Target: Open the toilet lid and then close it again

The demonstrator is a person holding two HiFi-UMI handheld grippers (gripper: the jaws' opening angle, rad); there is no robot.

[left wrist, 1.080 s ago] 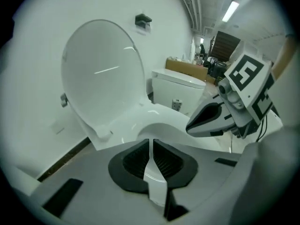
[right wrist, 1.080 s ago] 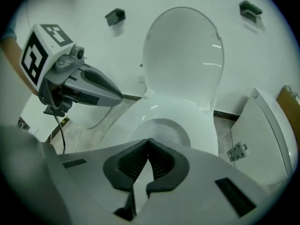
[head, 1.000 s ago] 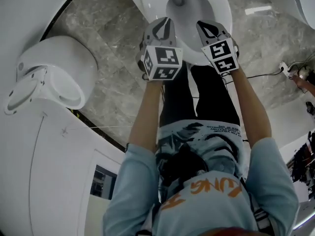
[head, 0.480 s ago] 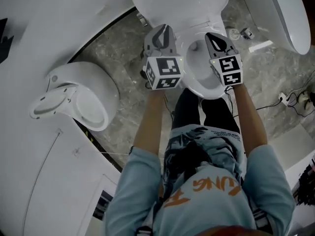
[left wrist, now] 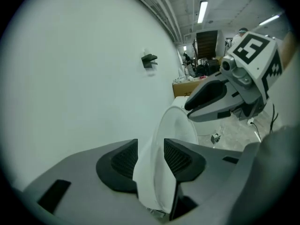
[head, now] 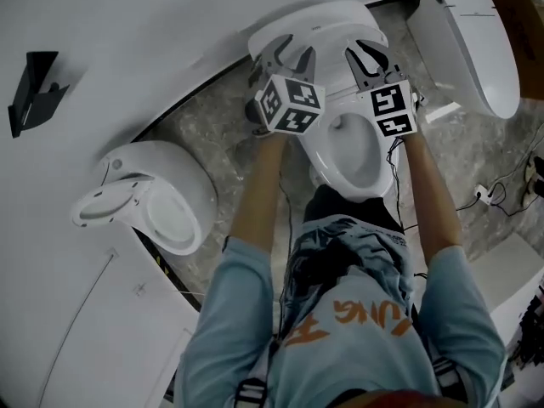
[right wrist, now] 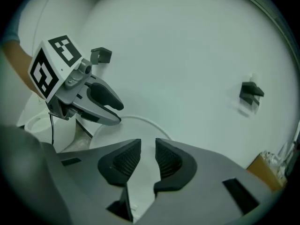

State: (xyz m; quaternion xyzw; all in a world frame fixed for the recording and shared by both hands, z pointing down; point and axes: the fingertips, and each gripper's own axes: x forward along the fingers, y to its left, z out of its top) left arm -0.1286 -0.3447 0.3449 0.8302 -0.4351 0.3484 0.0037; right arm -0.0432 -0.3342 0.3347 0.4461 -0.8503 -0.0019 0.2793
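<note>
Toilet lid [head: 327, 25]: raised, standing upright behind the toilet bowl [head: 316, 151], against the white wall [head: 127, 41]; bowl uncovered.

Left gripper [head: 287, 51]: above the bowl's rear left, at the lid's side. Jaws have just been opening and now stand apart, with the lid's rim in the gap; pads not seen to press it.

Right gripper [head: 371, 56]: above the bowl's rear right, before the lid. Jaws have just been opening; narrow gap, nothing pinched.

Second toilet [head: 161, 198]: left of the bowl, well apart.
</note>
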